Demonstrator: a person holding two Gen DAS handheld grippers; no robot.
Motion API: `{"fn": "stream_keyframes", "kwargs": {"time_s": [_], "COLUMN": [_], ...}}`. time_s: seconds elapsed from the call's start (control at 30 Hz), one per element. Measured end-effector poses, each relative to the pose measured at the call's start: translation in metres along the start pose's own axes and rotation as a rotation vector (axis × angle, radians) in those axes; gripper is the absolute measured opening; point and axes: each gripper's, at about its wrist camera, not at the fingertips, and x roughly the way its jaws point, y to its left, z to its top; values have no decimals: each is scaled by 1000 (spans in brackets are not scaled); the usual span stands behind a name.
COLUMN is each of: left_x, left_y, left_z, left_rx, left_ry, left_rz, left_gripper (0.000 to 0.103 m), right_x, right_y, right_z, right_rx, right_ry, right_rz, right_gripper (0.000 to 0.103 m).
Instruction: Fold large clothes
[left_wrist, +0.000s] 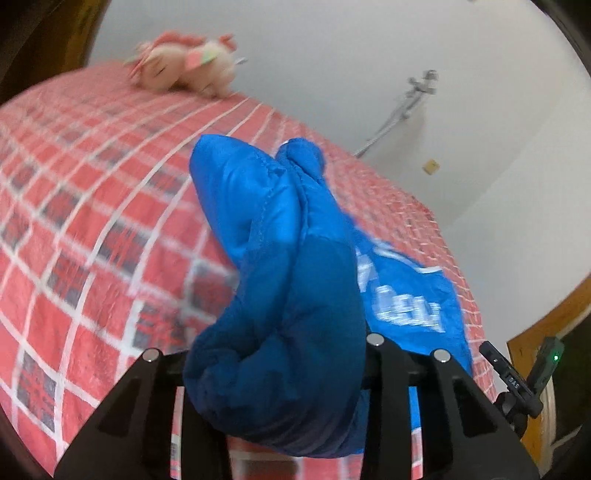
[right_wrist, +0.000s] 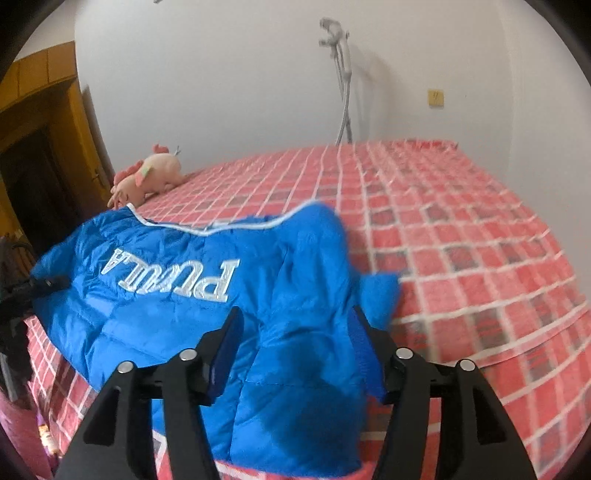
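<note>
Looking along the left gripper (left_wrist: 280, 373) at the bottom of its view, we see a thick bunch of the blue padded jacket (left_wrist: 280, 266) filling the gap between its black fingers and hiding the tips, so we cannot tell whether they pinch it. The bundle rises through the centre of the frame, quilted and glossy, with stitched seams. To its lower right a flatter blue panel carries blurred white lettering.

In the right wrist view, the right gripper (right_wrist: 299, 332) stands wide apart at the bottom centre, its fingers on either side of a fold of the jacket (right_wrist: 166, 295), with blue fabric lying against both inner faces. The jacket spreads across the left and centre of the frame on the bed (right_wrist: 461, 258), with large silver letters upside down and white piping along its far edge.

The bed cover is a red, white and dark check, slightly wrinkled. Beyond the jacket, at the left of the right view, a pink plush toy (right_wrist: 147, 173) lies on the bed near the white wall (right_wrist: 221, 74). A metal stand (right_wrist: 341, 74) rises against that wall at the upper centre, with a small yellow wall plate (right_wrist: 436, 98) to its right. A brown wooden door frame (right_wrist: 48, 92) fills the upper left.
</note>
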Motion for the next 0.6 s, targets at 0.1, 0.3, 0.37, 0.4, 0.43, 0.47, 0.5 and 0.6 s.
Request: {"fn": "stream_keyframes", "kwargs": {"time_s": [0.1,0.3,0.37,0.4,0.43,0.47,0.5,0.6], "left_x": [-9,5,20,28,35,43,54,88], "left_y": [-45,-137,-163,-173,-180,-187,-193,-204], "left_z": [7,6,-1,-5,-10,-13,-19,-34], "left_rx": [95,310,372,394,409,421,430,446], "left_ry": [-22,16,42,57,70,89,117,204], "left_rz": [-25,-65,-58,-56,-56,-58,-61,-72], "left_gripper": [33,33,33,33,34,34,34,36], "right_x": [-7,-20,-21,-21,-22,-22,-23,-20], "right_y": [-6,-17,-21,-23,-24,-26,-27,-31], "right_z": [2,0,-2,-2,-3,-4,-4,-7], "right_rx": [20,48,58,61,65,68,72,79], "right_ry": [15,-5,-3,-2,1,4,6,15], "right_rz": [20,11,13,13,12,11,10,8], "right_gripper": [60,60,60,60,60,60,60,60]}}
